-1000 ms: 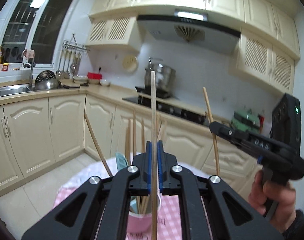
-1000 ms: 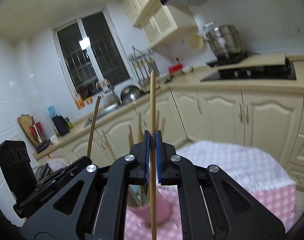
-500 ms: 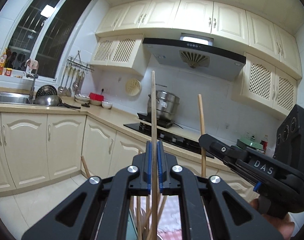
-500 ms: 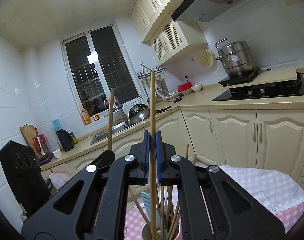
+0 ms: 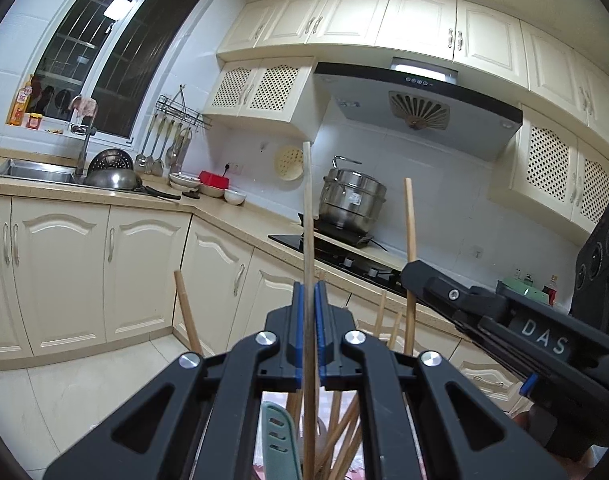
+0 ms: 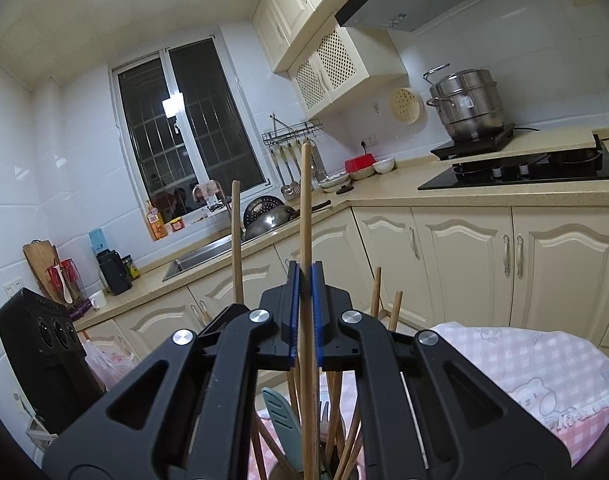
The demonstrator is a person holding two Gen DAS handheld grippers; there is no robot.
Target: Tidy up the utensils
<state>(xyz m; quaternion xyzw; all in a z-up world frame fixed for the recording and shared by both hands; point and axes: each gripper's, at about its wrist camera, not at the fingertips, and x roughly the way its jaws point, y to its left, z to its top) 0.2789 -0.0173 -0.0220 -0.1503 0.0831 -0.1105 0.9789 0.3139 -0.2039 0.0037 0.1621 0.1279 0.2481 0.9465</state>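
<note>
My left gripper (image 5: 309, 294) is shut on a thin wooden chopstick (image 5: 307, 208) that stands upright. Its lower end drops among several chopsticks (image 5: 340, 436) and a teal utensil (image 5: 278, 440) standing in a cup that is mostly hidden under the gripper. The right gripper (image 5: 414, 274) comes in from the right, close by. In the right wrist view my right gripper (image 6: 305, 280) is shut on a thicker upright chopstick (image 6: 305, 208) above the same bundle (image 6: 334, 408). The left gripper (image 6: 234, 310) with its chopstick (image 6: 236, 240) is just to the left.
A pink checked tablecloth (image 6: 544, 368) covers the table under the cup. Behind are cream cabinets (image 5: 64, 272), a sink (image 5: 36, 170) with steel bowls, a hob (image 6: 524, 172) and a steel pot (image 5: 352, 200). A hand (image 5: 524, 420) holds the right gripper.
Both grippers have closed in over the cup, which slid to the bottom of both views. The held chopsticks' lower ends now sit among the bundle. Both jaws stayed shut.
</note>
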